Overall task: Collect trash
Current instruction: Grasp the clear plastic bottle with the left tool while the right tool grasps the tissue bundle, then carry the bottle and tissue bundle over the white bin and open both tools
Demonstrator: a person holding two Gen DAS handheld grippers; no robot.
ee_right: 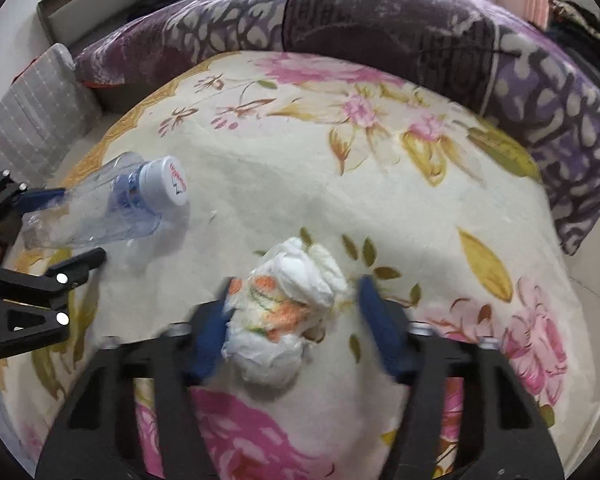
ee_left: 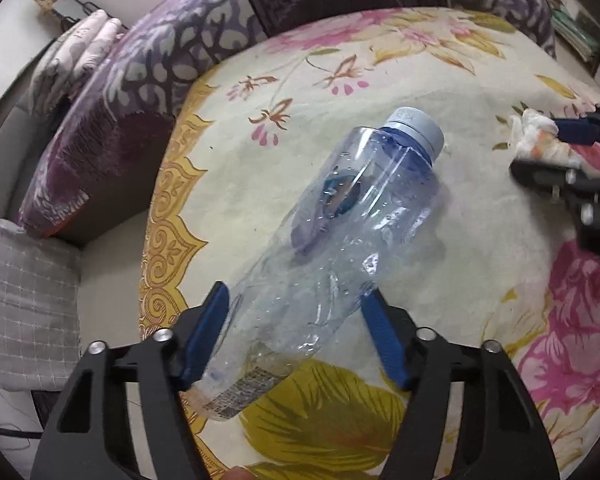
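A clear, dented plastic bottle (ee_left: 360,208) with a pale blue cap lies on its side on the floral bedspread (ee_left: 308,80). My left gripper (ee_left: 298,316) is shut on its lower body, a blue pad pressed on each side. In the right wrist view the bottle (ee_right: 112,208) lies at the left with the left gripper (ee_right: 68,228) around it. A crumpled white tissue wad (ee_right: 292,280) with orange print sits between the blurred fingers of my right gripper (ee_right: 290,312), which touch it on both sides. From the left wrist view the wad (ee_left: 536,136) is pinched in the right gripper (ee_left: 540,148).
A rolled purple patterned quilt (ee_right: 380,16) borders the far side of the bedspread (ee_right: 300,168). A grey checked cushion (ee_left: 28,304) lies off the left edge, with folded bedding (ee_left: 80,44) behind it. The bedspread's gold-trimmed edge (ee_left: 168,208) runs down the left.
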